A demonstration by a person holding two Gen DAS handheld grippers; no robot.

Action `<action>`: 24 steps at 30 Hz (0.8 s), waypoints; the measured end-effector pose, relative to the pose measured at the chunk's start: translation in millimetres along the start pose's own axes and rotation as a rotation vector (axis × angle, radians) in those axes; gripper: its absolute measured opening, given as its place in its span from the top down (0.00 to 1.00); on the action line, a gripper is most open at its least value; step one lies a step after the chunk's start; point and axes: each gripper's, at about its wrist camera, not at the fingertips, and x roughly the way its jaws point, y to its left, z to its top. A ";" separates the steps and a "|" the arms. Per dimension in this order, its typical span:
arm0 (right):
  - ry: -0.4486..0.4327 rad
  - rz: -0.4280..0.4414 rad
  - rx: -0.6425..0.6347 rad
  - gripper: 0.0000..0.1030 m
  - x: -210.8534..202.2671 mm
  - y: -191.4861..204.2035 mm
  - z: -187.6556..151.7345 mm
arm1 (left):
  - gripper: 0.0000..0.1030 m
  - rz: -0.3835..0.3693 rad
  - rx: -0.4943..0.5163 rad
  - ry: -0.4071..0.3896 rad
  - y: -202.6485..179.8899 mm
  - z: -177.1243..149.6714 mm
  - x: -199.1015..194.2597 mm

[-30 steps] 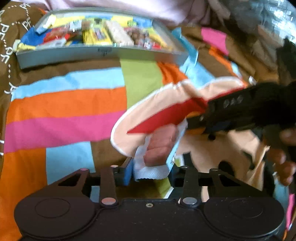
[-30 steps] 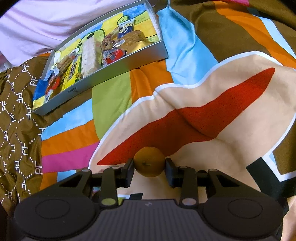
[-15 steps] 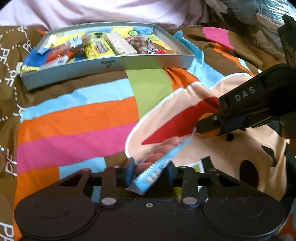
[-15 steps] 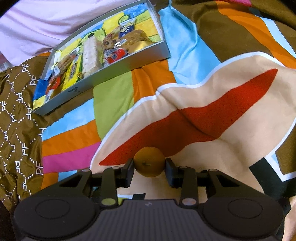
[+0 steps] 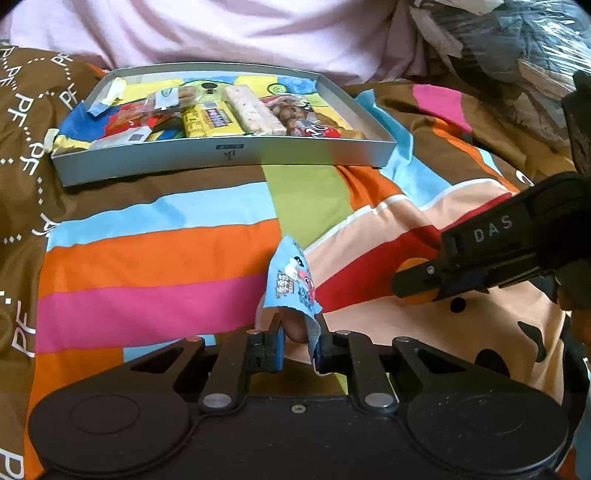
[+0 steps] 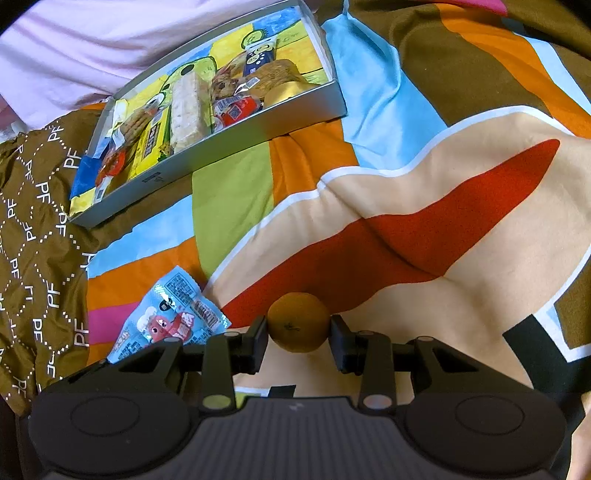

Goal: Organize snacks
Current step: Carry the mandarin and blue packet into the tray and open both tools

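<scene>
My left gripper is shut on a light blue snack packet with red cartoon print, held upright above the striped bedspread. The packet also shows in the right wrist view at lower left. My right gripper is shut on a small orange fruit; it appears in the left wrist view at right, black and marked "DAS". A grey tray with several wrapped snacks lies at the far side of the bedspread, also seen in the right wrist view at upper left.
A colourful striped bedspread covers the whole surface. A brown patterned cloth lies at left. A pink sheet rises behind the tray. Crumpled plastic-wrapped items sit at far right.
The left gripper has drawn back and turned, so the blue packet now stands upright between its fingers. The right gripper with the orange fruit has barely moved.
</scene>
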 end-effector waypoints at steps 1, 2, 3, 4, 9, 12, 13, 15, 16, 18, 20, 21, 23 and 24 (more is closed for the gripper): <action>0.001 0.003 -0.007 0.61 -0.1 0.2 0.0 | 0.85 0.002 -0.007 -0.011 1.1 0.2 -1.2; 0.000 0.003 -0.007 0.61 -0.2 0.2 0.2 | 0.85 0.001 -0.014 -0.021 2.2 0.7 -2.1; -0.001 0.004 -0.007 0.61 -0.3 0.1 0.3 | 0.85 0.000 -0.018 -0.031 3.1 1.5 -3.3; -0.003 0.005 -0.006 0.61 -0.4 0.0 0.4 | 0.86 0.003 -0.018 -0.044 3.2 1.8 -4.9; -0.017 0.014 -0.006 0.61 -1.9 -0.1 0.8 | 0.86 0.029 -0.022 -0.104 3.4 4.3 -11.9; -0.041 0.028 -0.011 0.61 -5.3 1.2 1.1 | 0.86 0.035 -0.040 -0.143 4.5 8.1 -18.5; -0.052 0.034 -0.013 0.61 -6.9 2.2 1.4 | 0.86 0.038 -0.045 -0.159 4.8 9.4 -21.8; -0.079 0.049 -0.022 0.61 -10.8 4.8 2.6 | 0.86 0.043 -0.058 -0.200 4.6 14.4 -29.5; -0.093 0.057 -0.029 0.61 -12.7 6.4 3.0 | 0.86 0.045 -0.064 -0.221 4.8 17.4 -33.4; -0.125 0.069 -0.045 0.61 -16.2 10.2 3.5 | 0.86 0.046 -0.082 -0.253 6.3 24.7 -39.4; -0.162 0.073 -0.060 0.62 -19.8 14.3 3.8 | 0.86 0.052 -0.104 -0.283 9.8 34.1 -43.9; -0.185 0.074 -0.067 0.62 -21.9 16.0 4.3 | 0.86 0.057 -0.109 -0.293 10.9 39.0 -44.7; -0.230 0.077 -0.077 0.62 -24.5 19.2 5.9 | 0.86 0.059 -0.112 -0.311 14.9 51.8 -45.0; -0.259 0.074 -0.079 0.62 -25.3 20.3 7.3 | 0.86 0.060 -0.105 -0.317 17.0 59.9 -43.9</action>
